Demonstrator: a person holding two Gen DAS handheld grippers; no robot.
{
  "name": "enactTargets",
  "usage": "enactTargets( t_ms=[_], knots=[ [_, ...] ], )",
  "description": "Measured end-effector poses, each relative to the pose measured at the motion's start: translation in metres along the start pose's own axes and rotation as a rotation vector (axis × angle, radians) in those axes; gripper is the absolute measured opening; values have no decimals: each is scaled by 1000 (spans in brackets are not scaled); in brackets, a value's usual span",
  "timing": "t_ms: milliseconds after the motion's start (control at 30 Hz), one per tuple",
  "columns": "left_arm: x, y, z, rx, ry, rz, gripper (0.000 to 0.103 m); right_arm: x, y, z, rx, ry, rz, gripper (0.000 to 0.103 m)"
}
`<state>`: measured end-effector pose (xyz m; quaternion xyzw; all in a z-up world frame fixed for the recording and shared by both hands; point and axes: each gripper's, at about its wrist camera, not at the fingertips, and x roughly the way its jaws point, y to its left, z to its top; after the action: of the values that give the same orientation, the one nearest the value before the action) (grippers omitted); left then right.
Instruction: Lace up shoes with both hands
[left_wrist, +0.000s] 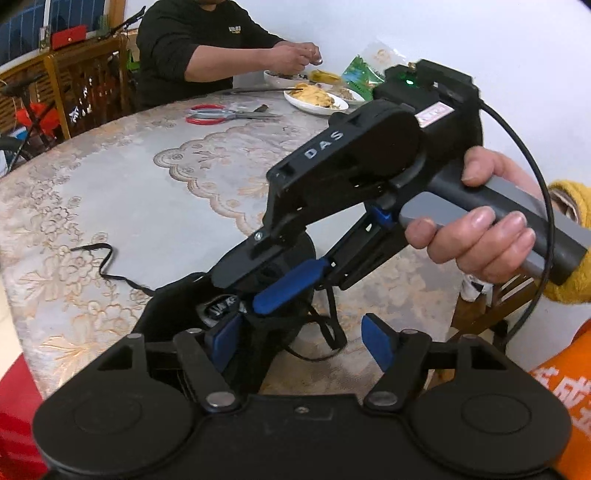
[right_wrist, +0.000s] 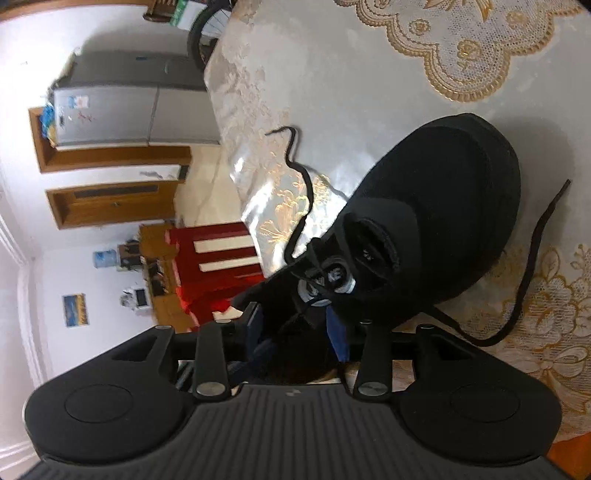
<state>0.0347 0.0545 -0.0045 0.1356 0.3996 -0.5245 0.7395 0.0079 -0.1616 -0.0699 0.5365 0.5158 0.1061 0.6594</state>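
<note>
A black shoe rests on the lace-patterned tablecloth with its opening towards me; in the left wrist view the shoe is mostly covered. One black lace end trails off to the table edge, and the other lace end lies beside the sole. My right gripper reaches into the shoe's collar, jaws apart around the black fabric. My left gripper is open at the heel: its left finger lies by the shoe and its right finger is free.
A hand in a yellow sleeve holds the right gripper's handle. Across the table a person in black eats from plates, with red-handled scissors nearby. The table edge runs close on the left, above a red cabinet.
</note>
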Motion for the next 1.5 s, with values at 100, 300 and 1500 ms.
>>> enactTargets(
  t_ms=[100, 300, 1500],
  knots=[
    [7, 6, 2, -34, -1, -15, 68, 0, -2, 2, 20, 3, 15, 44],
    [6, 4, 1, -35, -12, -41, 59, 5, 0, 7, 18, 10, 20, 43],
    [-28, 20, -33, -130, 1, 181, 75, -162, 79, -97, -849, -702, -369, 40]
  ],
)
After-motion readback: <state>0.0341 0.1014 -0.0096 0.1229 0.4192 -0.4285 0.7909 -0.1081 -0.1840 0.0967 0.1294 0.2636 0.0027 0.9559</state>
